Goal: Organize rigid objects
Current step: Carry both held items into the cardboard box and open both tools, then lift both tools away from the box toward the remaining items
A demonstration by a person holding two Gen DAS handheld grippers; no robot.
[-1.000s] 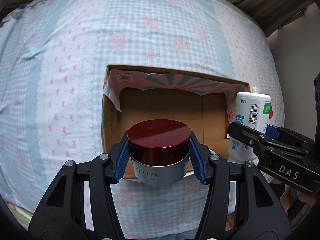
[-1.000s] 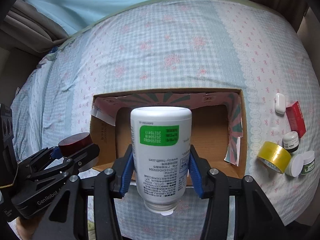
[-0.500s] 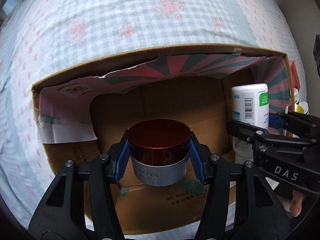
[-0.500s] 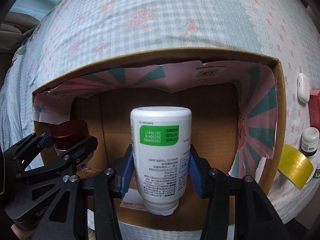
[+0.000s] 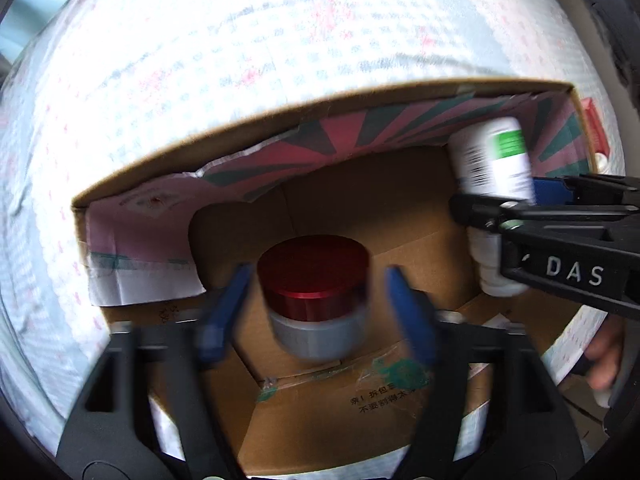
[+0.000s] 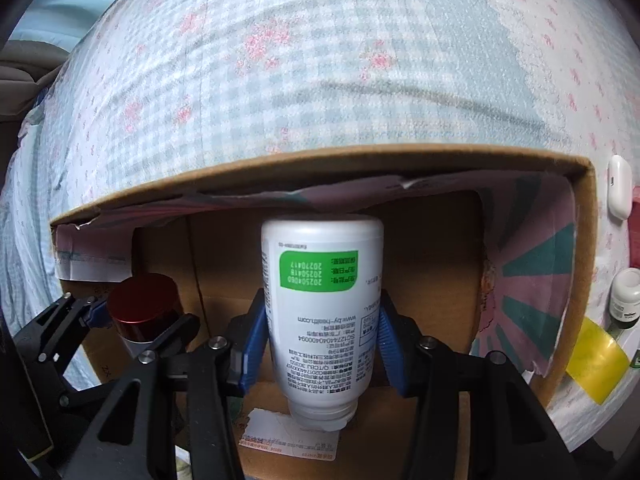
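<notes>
A red-lidded silver jar (image 5: 318, 300) sits inside the open cardboard box (image 5: 280, 116), between the blue pads of my left gripper (image 5: 316, 312). The pads stand apart from the jar with gaps on both sides, so the gripper is open. My right gripper (image 6: 320, 340) is shut on a white bottle with a green label (image 6: 322, 300), held upside down inside the box (image 6: 320, 164), cap near the floor. The jar (image 6: 142, 310) and left gripper (image 6: 132, 320) show at the left of the right wrist view. The bottle (image 5: 494, 160) shows at the right of the left wrist view.
The box lies on a bed with a blue checked floral sheet (image 6: 320, 60). Right of the box lie a yellow tape roll (image 6: 596, 356), a small dark bottle with a white cap (image 6: 626, 300), a white case (image 6: 619, 188) and a red box (image 5: 596, 128).
My left gripper has opened and let go of the jar, which now rests in the box. Both grippers have moved deeper into the box. The right gripper still holds the bottle.
</notes>
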